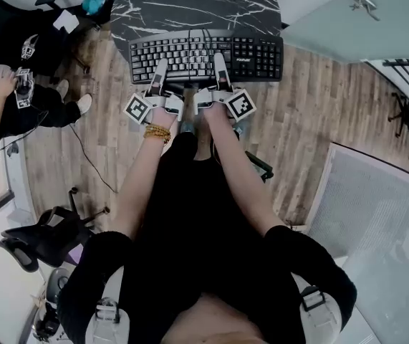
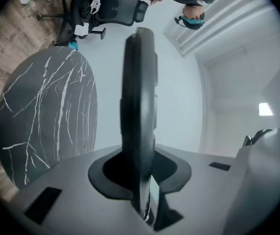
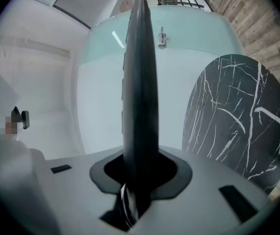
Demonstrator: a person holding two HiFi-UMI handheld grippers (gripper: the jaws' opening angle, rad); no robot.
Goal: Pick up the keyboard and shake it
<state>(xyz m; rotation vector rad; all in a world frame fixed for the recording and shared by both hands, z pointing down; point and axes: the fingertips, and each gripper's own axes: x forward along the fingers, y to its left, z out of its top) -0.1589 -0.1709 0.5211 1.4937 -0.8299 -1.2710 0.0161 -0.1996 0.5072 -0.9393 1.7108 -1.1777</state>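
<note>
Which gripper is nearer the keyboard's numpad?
Right. The right gripper clamps the keyboard at its near edge, a little left of the numpad. The left gripper clamps the same edge farther left, over the letter keys.

I see my left gripper clamped on the keyboard, which stands edge-on up the frame's middle, with the marble table at left and a chair at top.

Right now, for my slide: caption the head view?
Left hand-held gripper and right hand-held gripper grip keyboard at marble table.
</note>
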